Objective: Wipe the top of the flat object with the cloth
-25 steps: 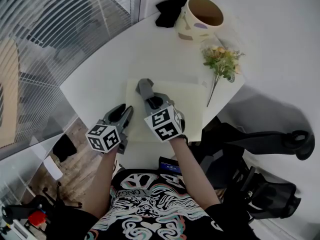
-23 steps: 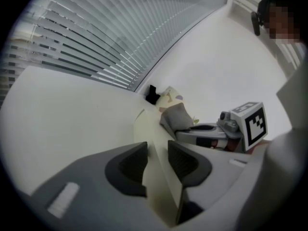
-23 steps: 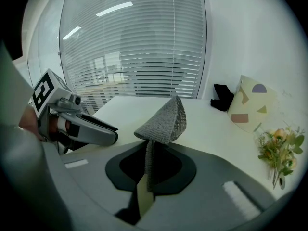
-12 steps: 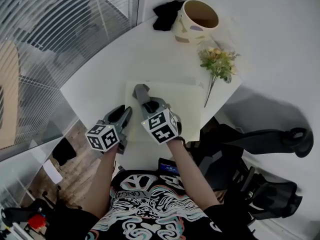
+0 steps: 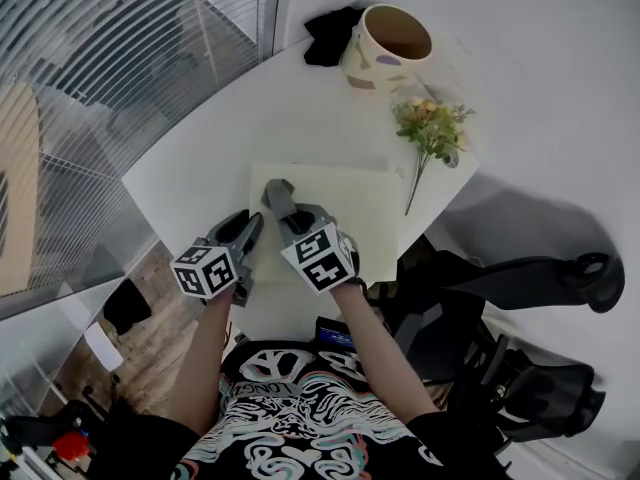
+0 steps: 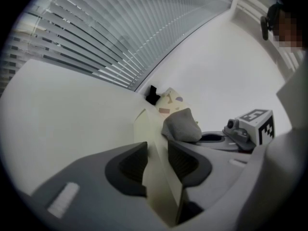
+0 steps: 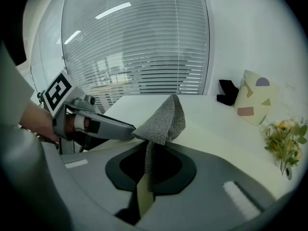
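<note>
Cloth [image 7: 163, 117] clamped in right gripper [image 7: 147, 153]

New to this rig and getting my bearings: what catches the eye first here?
A pale yellow flat board lies at the table's near edge: the left gripper is shut on its edge, the right gripper holds a grey cloth over it. Beyond are a patterned pot and a flower sprig.

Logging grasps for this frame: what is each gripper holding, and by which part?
The left gripper clamps the flat object by its left edge. The right gripper pinches the cloth by one end, the rest bunched beyond the jaws.
</note>
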A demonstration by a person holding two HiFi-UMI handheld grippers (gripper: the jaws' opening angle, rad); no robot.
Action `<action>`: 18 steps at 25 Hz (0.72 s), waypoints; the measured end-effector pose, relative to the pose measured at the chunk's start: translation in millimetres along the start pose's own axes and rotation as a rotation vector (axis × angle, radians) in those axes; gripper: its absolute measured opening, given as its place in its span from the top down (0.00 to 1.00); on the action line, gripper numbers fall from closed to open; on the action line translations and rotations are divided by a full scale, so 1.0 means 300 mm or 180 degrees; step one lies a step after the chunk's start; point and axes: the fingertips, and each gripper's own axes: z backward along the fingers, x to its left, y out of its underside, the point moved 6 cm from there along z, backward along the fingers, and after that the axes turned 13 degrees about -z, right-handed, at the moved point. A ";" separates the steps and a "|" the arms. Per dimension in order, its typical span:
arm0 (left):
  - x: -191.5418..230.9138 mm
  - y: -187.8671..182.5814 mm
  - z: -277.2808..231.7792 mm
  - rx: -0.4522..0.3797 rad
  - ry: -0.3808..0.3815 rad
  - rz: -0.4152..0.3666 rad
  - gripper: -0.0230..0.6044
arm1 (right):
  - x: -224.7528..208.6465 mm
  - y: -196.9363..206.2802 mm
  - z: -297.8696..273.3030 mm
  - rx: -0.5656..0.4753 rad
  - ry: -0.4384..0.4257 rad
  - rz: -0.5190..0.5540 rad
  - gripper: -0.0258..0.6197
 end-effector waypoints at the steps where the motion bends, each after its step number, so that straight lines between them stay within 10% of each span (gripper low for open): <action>1: 0.001 0.000 0.000 0.0000 0.0002 0.0006 0.67 | 0.004 0.005 0.002 0.0011 -0.0010 0.0001 0.94; 18: 0.001 -0.003 -0.002 0.0002 -0.0009 0.0001 0.67 | 0.062 0.068 0.036 0.0106 -0.0140 -0.0033 0.94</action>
